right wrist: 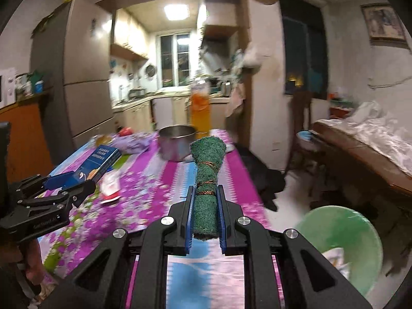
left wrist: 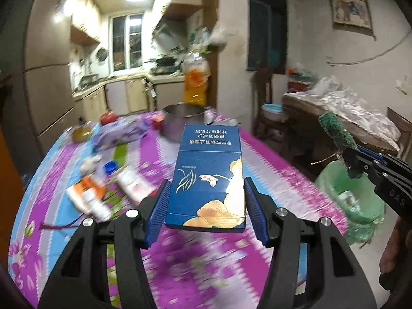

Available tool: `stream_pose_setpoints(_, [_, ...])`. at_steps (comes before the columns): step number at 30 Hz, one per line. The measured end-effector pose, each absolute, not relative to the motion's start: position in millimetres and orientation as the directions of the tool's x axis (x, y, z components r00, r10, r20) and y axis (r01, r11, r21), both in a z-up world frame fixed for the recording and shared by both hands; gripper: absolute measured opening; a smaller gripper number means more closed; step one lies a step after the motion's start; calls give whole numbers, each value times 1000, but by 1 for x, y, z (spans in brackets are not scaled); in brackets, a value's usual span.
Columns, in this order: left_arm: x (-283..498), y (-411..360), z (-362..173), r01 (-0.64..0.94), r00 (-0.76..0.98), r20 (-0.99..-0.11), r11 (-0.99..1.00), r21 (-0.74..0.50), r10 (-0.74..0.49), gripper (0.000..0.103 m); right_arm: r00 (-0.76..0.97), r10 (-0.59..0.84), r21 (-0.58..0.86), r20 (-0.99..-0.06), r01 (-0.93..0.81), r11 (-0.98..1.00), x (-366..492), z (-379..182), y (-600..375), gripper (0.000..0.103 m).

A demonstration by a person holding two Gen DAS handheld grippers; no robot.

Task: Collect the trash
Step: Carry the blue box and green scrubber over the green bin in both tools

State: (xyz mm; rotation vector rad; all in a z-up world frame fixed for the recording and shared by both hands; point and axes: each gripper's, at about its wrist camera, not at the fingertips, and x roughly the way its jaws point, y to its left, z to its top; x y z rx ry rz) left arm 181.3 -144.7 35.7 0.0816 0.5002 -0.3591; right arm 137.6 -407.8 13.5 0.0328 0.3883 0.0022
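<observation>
My left gripper (left wrist: 206, 193) is shut on a blue cigarette box (left wrist: 208, 177) with gold flowers, held above the floral tablecloth (left wrist: 180, 270). The box also shows in the right wrist view (right wrist: 101, 161). My right gripper (right wrist: 205, 200) is shut on a rolled green scouring pad (right wrist: 207, 180) tied with brown string. In the left wrist view the pad (left wrist: 337, 131) hangs above a green-lined trash bin (left wrist: 352, 195) at the table's right side. The bin (right wrist: 340, 234) holds some white trash.
On the table lie small bottles and packets (left wrist: 103, 190), a purple bag (left wrist: 123, 132), a steel pot (left wrist: 184, 121) and an orange drink bottle (left wrist: 195, 77). A cloth-covered side table (right wrist: 365, 139) and a chair (left wrist: 265, 97) stand on the right. The kitchen is behind.
</observation>
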Motion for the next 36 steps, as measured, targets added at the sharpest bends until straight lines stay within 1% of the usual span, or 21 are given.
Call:
stream_pose_setpoints(4, [180,-181,44,408,806,-464,913,-14,-367,54,926,-82,18,-370,96,995,121,23,-444,16])
stream_pose_setpoints(12, [178,-253,58,511,767,-437,859,-28,-470,54,906,-206,17,-370,229,973,91,35,-510,16])
stream_pose_setpoints(17, [177,-293,59,566,729,-445,824,-36,-520,54,886,-267,23,-379,297,954,78,40,-550,16])
stream_pose_setpoints(21, [178,-326,56,609,693,-461,793,-39,-555,54,859,-296,32,-417,339,940,74,37,-581,16])
stream_pose_setpoints(28, [187,-380,43,678,605,-538,734,-40,-587,54,800,-309,56,-514,391,919,93,23,-628,16])
stream_pose_setpoints(36, [206,-422,15,705,524,-645,708,-37,-556,54,716,-294,57,-633,421,905,120,-6,-662,16])
